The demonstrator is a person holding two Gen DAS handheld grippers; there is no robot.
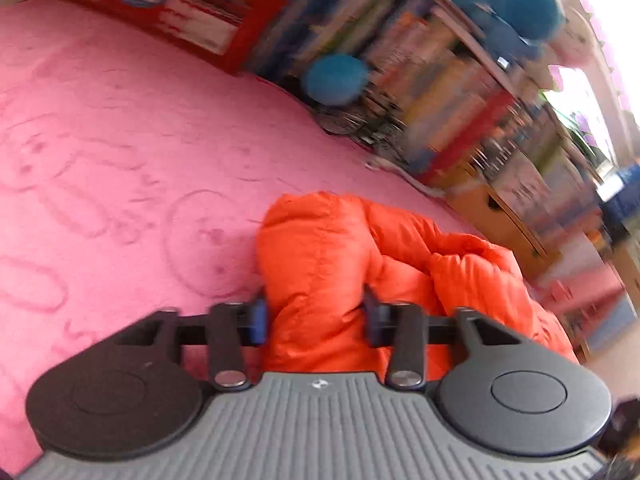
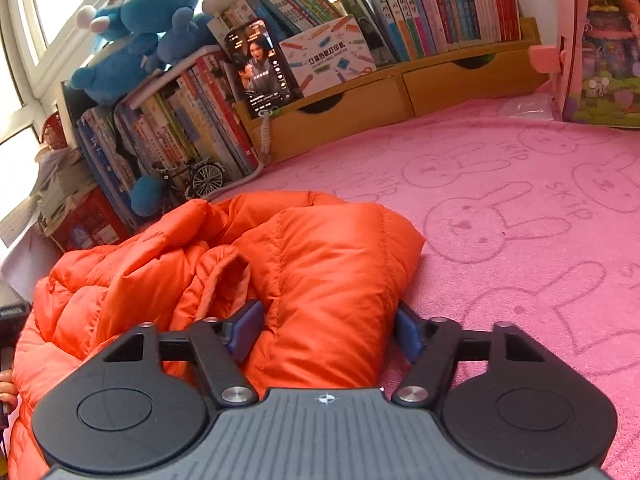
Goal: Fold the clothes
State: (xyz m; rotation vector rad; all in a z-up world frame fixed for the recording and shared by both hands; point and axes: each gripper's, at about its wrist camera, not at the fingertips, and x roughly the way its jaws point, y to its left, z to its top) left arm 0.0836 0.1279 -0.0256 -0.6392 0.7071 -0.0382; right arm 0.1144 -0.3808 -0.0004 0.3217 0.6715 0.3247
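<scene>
In the left wrist view, the puffy orange quilted jacket (image 1: 360, 272) is lying crumpled on the pink fleece blanket printed with rabbit outlines (image 1: 120, 140). The left gripper (image 1: 314, 316) is reaching over the near edge of the jacket, and its two blue-padded fingers (image 1: 258, 318) are pressing on a thick fold of the orange fabric from both sides, so it is pinching the jacket. Beyond the jacket, everything is blurred; a red crate (image 1: 208, 12) is standing at the far edge of the blanket, and papers seem to be filling it. To the right of the crate, a row of books (image 1: 432, 60) is standing, with a blue plush toy (image 1: 516, 4) sitting above it.

In the right wrist view, the same jacket (image 2: 280, 260) is spreading to the left of the blanket (image 2: 520, 200). The right gripper (image 2: 330, 326) is holding a wide puffy fold between its blue pads (image 2: 246, 328), which are touching the fabric on both sides. Behind the jacket, a wooden desk shelf with two drawers (image 2: 400, 96) is carrying a row of upright books (image 2: 440, 4); both drawers are closed, so I cannot tell their contents. A phone with a lit screen (image 2: 260, 66) is leaning against this shelf. Left of the jacket, a red crate (image 2: 88, 224) is holding a pile of papers.
</scene>
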